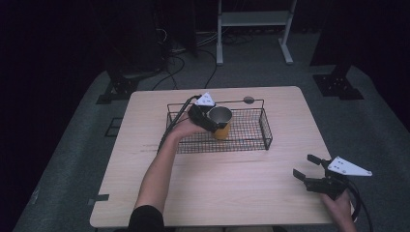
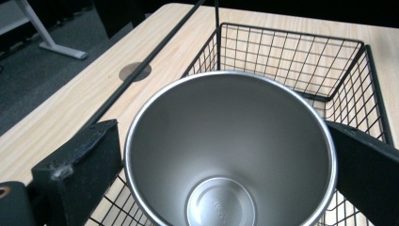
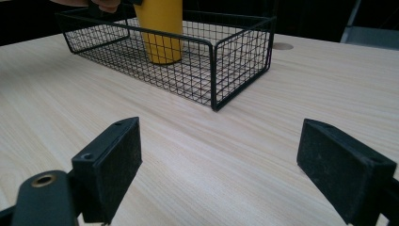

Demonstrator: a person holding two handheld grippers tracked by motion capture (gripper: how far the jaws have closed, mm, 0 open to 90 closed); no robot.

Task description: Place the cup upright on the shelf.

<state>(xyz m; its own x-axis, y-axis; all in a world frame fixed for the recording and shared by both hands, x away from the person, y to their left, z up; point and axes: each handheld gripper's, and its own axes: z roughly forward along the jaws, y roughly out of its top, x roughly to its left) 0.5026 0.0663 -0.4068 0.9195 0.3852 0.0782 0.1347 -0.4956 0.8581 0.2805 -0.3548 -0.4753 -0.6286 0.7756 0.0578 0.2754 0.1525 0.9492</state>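
Here, your left gripper [image 1: 214, 119] has its jaws clamped on the yellow cup [image 1: 221, 123], one jaw pressing each side of the rim. This side grip leaves the steel-lined mouth facing up, so the cup stays upright. The cup is inside the black wire basket [image 1: 265, 126], left of the basket's middle. In the right gripper view its base [image 3: 163, 57] appears to rest on or just above the mesh floor; contact cannot be confirmed. The basket [image 3: 240, 42] sits square on the wooden table [image 1: 232, 193], with its low walls leaving free access from above. Your right gripper [image 1: 311, 169] rests at the near right corner of the table, well apart from the basket, jaws wide apart and holding nothing. Judged from this position, it is parked clear of the working arm.
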